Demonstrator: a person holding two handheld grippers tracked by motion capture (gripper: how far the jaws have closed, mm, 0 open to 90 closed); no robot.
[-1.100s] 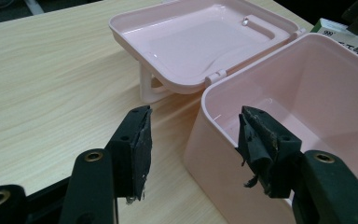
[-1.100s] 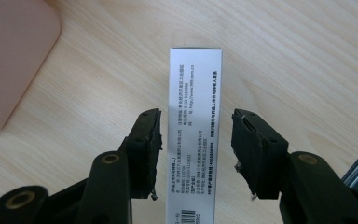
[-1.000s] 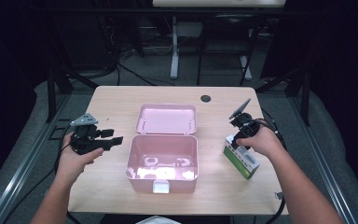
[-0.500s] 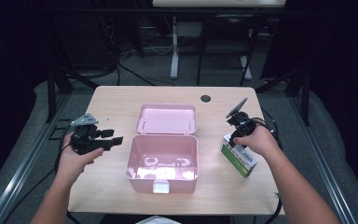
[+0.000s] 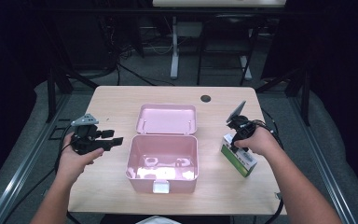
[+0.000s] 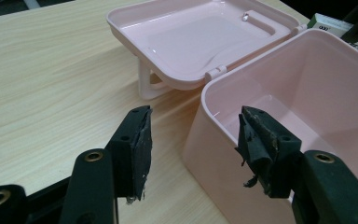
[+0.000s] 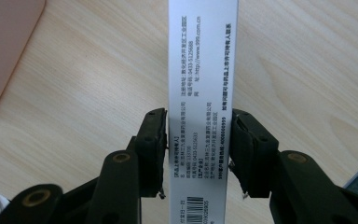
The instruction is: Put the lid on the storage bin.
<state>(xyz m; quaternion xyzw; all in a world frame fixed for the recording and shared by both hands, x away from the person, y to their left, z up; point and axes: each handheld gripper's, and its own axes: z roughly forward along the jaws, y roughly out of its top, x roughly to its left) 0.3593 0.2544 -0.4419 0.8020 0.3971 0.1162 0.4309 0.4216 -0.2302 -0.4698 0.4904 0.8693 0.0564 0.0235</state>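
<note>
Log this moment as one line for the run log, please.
left gripper: open, beside pink box | right gripper: shut on carton | lid: open | table

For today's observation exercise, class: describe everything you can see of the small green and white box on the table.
The box is a small carton, card by its look, green and white, with black printed text and a barcode on its white face. It lies on the wooden table, right of the open pink case and apart from it. The right tongs straddle its narrow white side, pads against both edges; whether it is lifted cannot be told.
</note>
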